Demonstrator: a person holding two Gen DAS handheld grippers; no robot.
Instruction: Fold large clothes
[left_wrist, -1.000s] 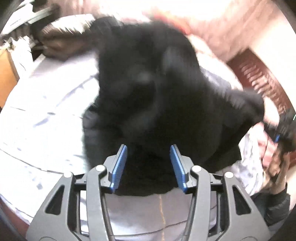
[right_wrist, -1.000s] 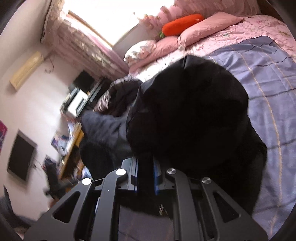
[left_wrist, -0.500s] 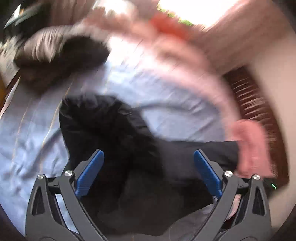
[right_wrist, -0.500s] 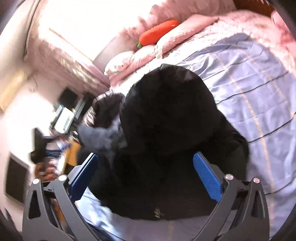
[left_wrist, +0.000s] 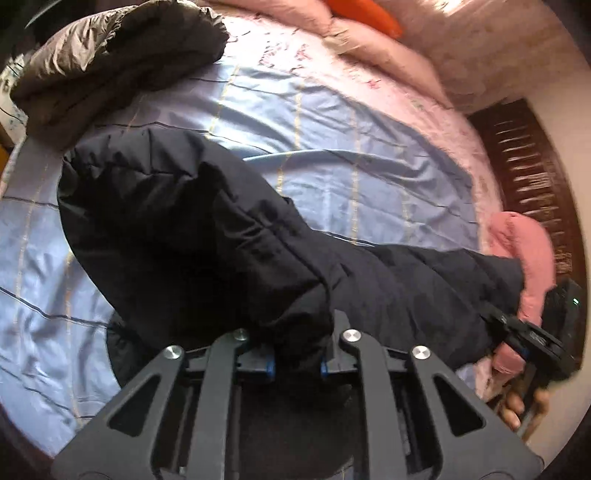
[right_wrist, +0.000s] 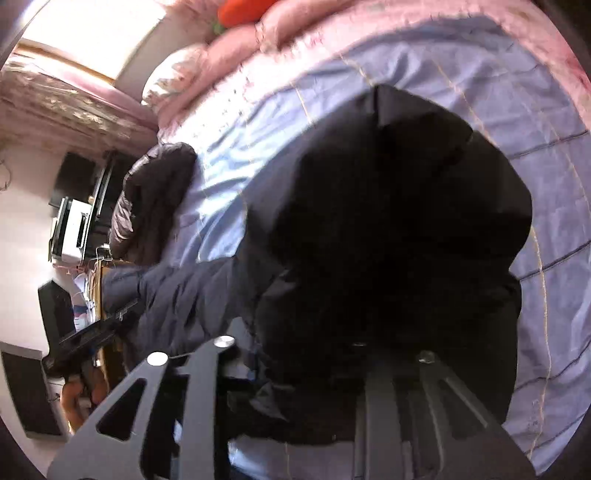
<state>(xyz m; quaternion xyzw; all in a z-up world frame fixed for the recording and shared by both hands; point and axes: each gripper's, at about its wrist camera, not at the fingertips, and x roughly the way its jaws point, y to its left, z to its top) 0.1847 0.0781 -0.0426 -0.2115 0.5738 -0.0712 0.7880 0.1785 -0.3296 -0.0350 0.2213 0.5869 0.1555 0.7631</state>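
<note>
A large black padded jacket (left_wrist: 207, 236) lies bunched on the blue bed sheet (left_wrist: 351, 166), its hood end to the left and its body stretched to the right. My left gripper (left_wrist: 295, 363) is shut on a thick fold of the jacket at its near edge. In the right wrist view the same jacket (right_wrist: 388, 240) fills the middle and drapes over my right gripper (right_wrist: 306, 373), which is shut on its edge; the fingertips are hidden by cloth. The right gripper also shows in the left wrist view (left_wrist: 524, 339), at the jacket's far right end.
A folded brown puffer coat (left_wrist: 110, 62) lies at the bed's far left. Pink pillows (left_wrist: 369, 40) and an orange carrot plush (left_wrist: 365, 18) line the head of the bed. A dark wooden frame (left_wrist: 528, 166) stands on the right. A desk with equipment (right_wrist: 70, 229) stands beside the bed.
Half a second ago both grippers were wide open above the jacket. Both have since dropped to its near edge and closed on the cloth.
</note>
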